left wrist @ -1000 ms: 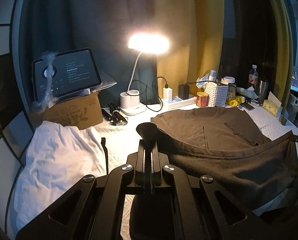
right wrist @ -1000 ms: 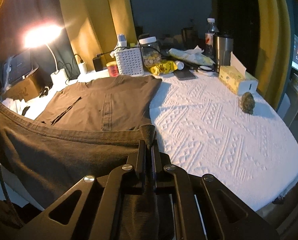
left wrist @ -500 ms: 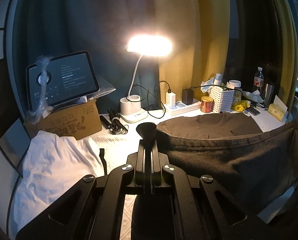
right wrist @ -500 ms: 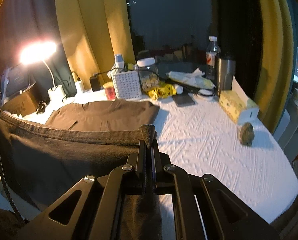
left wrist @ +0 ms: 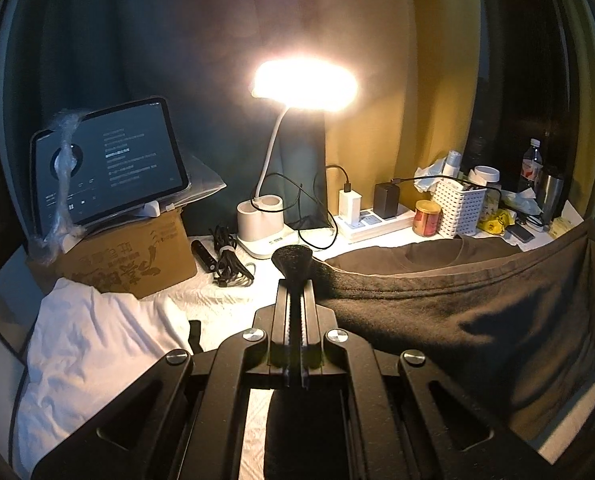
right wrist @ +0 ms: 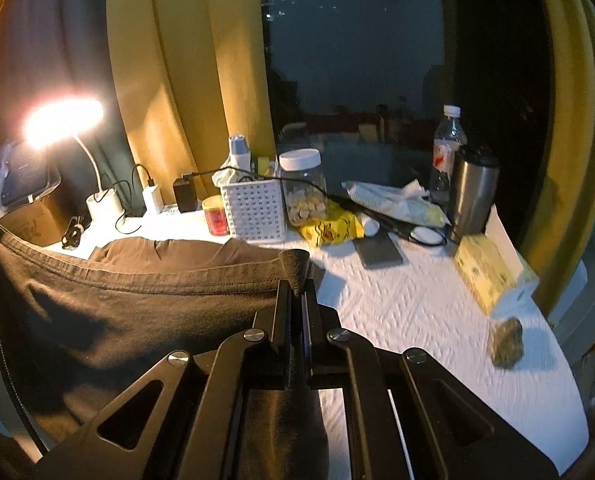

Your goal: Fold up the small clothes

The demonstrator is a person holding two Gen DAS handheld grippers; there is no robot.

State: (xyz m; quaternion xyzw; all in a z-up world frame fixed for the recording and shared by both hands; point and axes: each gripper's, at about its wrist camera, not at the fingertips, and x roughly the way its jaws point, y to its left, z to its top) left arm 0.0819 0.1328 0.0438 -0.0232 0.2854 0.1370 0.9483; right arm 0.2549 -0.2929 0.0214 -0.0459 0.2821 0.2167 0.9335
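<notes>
Dark T-shirt hem corners are pinched in both claws: left gripper and right gripper, each clamped tight on the cloth and tilted down toward the table. Between them the hem hangs raised and taut, while the collar end lies on the white tablecloth before the lit desk lamp.

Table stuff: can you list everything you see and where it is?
T-shirt: 1, dark brown, hem lifted, collar end on table
White cloth: 1, left
Tablet: 1, dark, on cardboard box
Lamp: 1, white, lit, at back
Basket: 1, white, at back
Jar: 1, clear, beside basket
Tissue box: 1, yellow, right
Left gripper: black, pinching hem
Right gripper: black, pinching hem
</notes>
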